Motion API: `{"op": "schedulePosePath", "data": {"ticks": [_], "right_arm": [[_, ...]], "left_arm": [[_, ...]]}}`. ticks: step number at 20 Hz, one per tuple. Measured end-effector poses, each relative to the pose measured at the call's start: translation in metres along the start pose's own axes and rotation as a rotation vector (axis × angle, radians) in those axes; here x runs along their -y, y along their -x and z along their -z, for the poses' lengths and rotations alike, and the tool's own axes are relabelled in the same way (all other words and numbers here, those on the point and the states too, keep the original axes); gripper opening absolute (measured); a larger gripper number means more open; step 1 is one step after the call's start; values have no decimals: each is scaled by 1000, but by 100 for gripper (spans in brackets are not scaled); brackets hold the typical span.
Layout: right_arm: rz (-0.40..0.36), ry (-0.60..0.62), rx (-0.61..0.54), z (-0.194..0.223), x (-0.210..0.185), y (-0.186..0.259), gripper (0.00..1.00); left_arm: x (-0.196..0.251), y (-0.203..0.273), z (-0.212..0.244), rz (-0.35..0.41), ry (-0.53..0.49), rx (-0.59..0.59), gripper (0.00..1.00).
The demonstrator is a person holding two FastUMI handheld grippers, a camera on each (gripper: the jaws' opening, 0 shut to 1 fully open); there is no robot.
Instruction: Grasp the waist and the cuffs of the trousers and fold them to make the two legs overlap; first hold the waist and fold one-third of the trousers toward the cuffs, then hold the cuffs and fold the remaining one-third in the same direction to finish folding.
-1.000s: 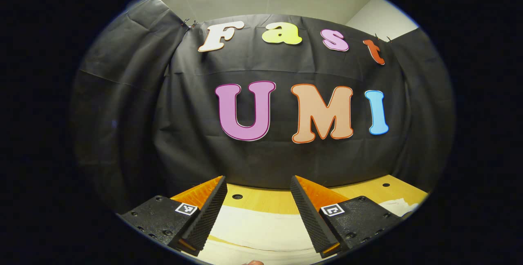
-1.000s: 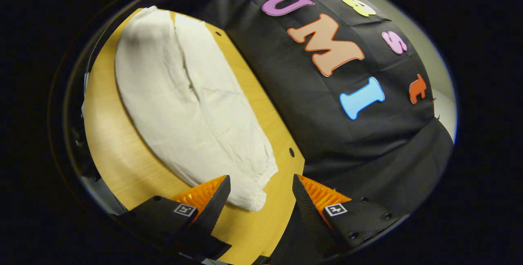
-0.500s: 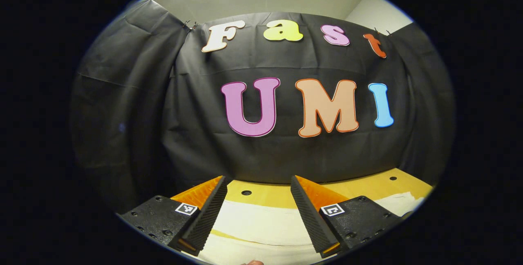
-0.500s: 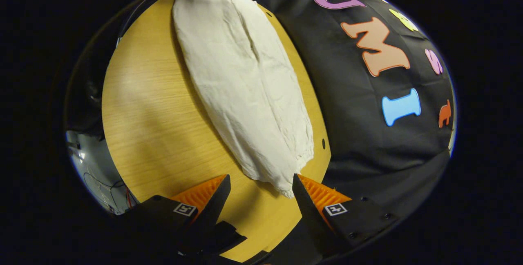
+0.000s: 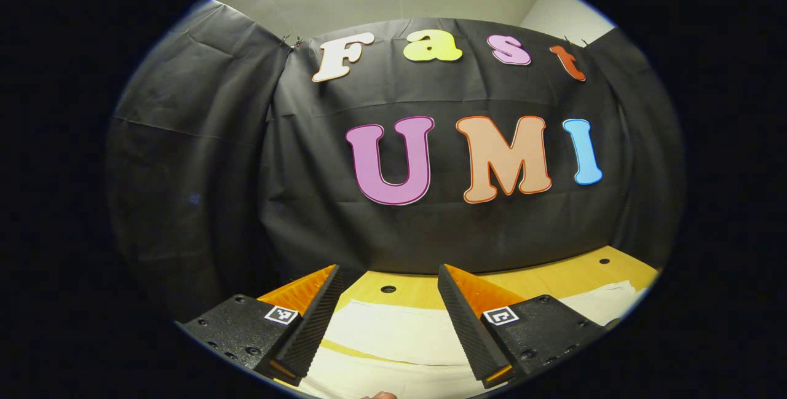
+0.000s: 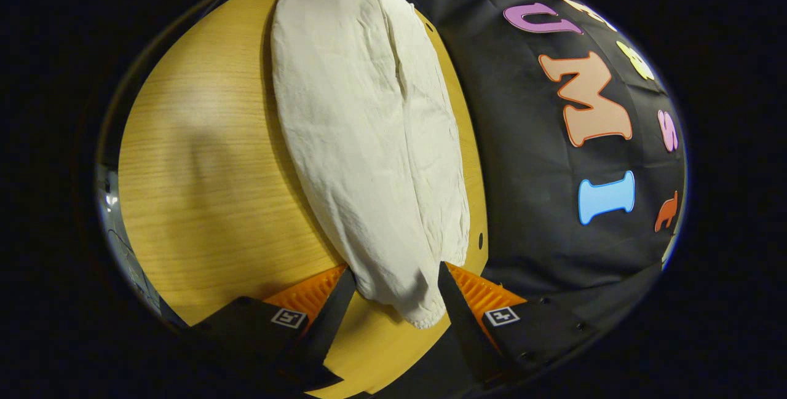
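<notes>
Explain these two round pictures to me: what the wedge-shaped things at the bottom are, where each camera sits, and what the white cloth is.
Each picture comes from a camera riding on a hand-held two-finger gripper. The wedges are its fingers. The left gripper is open, hovering low over one end of the white trousers, facing the booth's black wall. The right gripper is also open, its fingers either side of a trouser cuff. The trousers lie lengthwise on the wooden table. Nothing is gripped yet.

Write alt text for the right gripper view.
White trousers lie lengthwise on a wooden table, their cuff end between the open fingers of the right gripper, not yet pinched. A black cloth wall stands beyond the table's far edge.
</notes>
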State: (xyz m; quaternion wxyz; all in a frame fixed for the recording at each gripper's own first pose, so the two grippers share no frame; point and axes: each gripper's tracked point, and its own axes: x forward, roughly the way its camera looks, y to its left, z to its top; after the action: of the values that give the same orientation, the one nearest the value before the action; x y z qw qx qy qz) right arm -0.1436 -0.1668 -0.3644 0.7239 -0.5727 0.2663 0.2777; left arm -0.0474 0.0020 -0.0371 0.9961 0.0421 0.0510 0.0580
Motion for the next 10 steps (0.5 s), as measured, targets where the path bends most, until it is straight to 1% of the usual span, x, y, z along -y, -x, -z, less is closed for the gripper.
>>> {"op": "schedulePosePath", "data": {"ticks": [2, 3, 4, 5, 6, 7, 8, 9, 10], "right_arm": [[-10, 13, -6, -2, 2, -10, 86], [-28, 21, -9, -3, 0, -12, 80], [-63, 22, -21, -3, -7, -14, 75], [-77, 25, -25, -3, -13, -17, 59], [-90, 30, -32, -4, -18, -15, 43], [-89, 37, -37, -4, -25, -16, 27], [-68, 40, -43, -3, -22, -15, 18], [-61, 26, -54, -4, -20, -16, 4], [-64, -15, -67, -2, -18, -19, 10]], "left_arm": [[-1, 0, 2, 3, -4, -2, 93], [-1, 0, 3, 7, -8, -5, 93], [-1, -1, 3, 8, -16, -5, 93], [-4, 0, 4, 9, -24, -3, 94], [-5, 0, 4, 10, -31, -5, 92], [-8, 1, 7, 10, -38, -9, 92], [-9, 1, 10, 10, -45, -14, 92], [-12, 2, 12, 10, -54, -20, 92], [-14, 2, 15, 11, -64, -25, 92]]}}
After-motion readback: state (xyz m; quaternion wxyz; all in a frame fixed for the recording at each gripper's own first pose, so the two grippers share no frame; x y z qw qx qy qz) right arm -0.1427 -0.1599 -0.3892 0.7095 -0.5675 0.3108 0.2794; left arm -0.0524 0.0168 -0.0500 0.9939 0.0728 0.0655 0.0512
